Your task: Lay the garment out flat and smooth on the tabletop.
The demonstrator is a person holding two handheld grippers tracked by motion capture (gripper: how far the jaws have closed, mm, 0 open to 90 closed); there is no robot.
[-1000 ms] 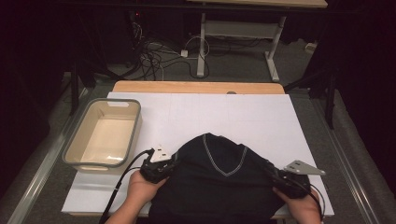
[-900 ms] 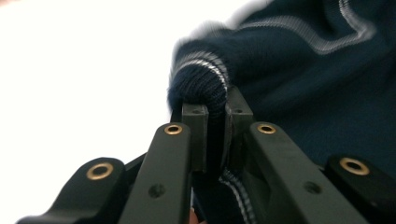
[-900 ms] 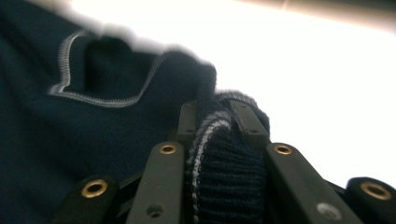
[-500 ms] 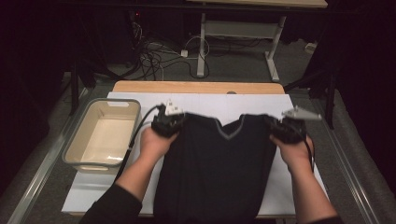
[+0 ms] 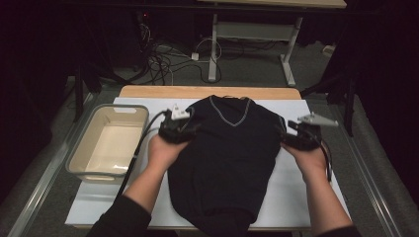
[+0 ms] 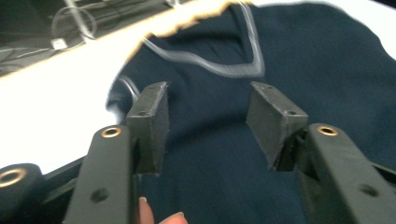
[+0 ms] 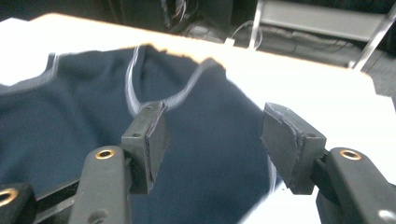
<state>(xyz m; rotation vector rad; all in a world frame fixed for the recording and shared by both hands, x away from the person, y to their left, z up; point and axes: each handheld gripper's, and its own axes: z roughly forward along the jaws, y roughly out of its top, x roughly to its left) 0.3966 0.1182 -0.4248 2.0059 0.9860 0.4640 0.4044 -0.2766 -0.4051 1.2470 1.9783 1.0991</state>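
On the white tabletop point(image 5: 316, 192) lies a dark navy V-neck sweater with a grey-trimmed collar point(image 5: 227, 148), spread flat with its neck toward the far edge. At its shoulders, the left gripper point(image 5: 185, 129) and right gripper point(image 5: 289, 136) have just been opening; their jaws stand apart with nothing between the pads. Laying out looks finished. Next likely comes a fold, needing fresh grips on the fabric's edges. Beside it sits a beige plastic tub point(image 5: 79, 160).
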